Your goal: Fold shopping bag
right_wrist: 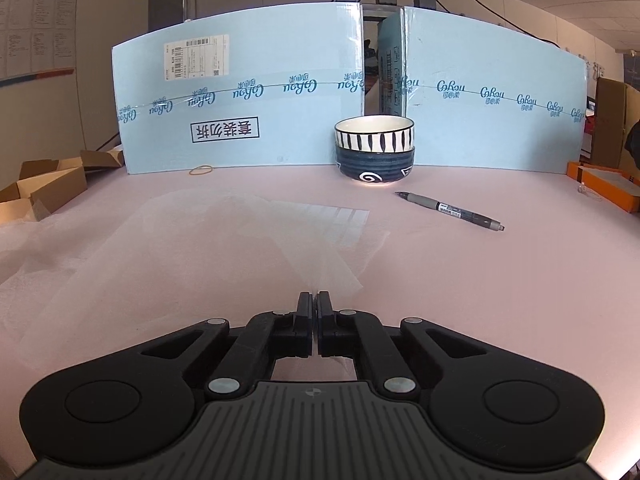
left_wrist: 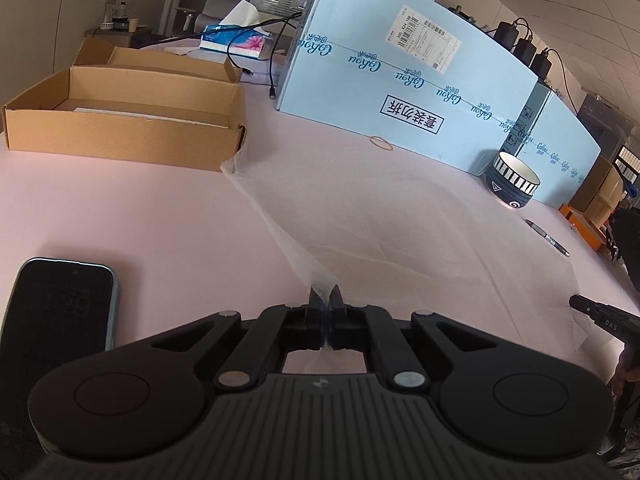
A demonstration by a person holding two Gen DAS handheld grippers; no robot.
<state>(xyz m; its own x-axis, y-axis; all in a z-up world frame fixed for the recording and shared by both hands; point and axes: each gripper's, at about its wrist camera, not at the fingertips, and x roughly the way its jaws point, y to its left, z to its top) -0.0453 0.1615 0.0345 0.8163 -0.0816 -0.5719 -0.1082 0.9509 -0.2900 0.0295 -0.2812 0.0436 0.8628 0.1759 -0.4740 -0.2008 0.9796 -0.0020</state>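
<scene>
A thin, see-through white shopping bag (left_wrist: 380, 232) lies spread over the pink table. My left gripper (left_wrist: 326, 294) is shut on the bag's near corner, and the film rises in a taut ridge from the jaws toward the cardboard box. In the right wrist view the same bag (right_wrist: 248, 236) shows as faint overlapping layers. My right gripper (right_wrist: 314, 300) is shut with a wisp of the bag's edge pinched between its jaws. The right gripper's tip (left_wrist: 580, 303) shows at the right edge of the left wrist view, at the bag's other near corner.
A dark phone (left_wrist: 56, 308) lies at the near left. Open cardboard boxes (left_wrist: 128, 120) stand left. Light-blue cartons (right_wrist: 248, 92) wall off the back. In front of them are a striped bowl (right_wrist: 375, 148), a pen (right_wrist: 452, 211) and a rubber band (right_wrist: 202, 170). An orange tray (right_wrist: 608, 184) sits far right.
</scene>
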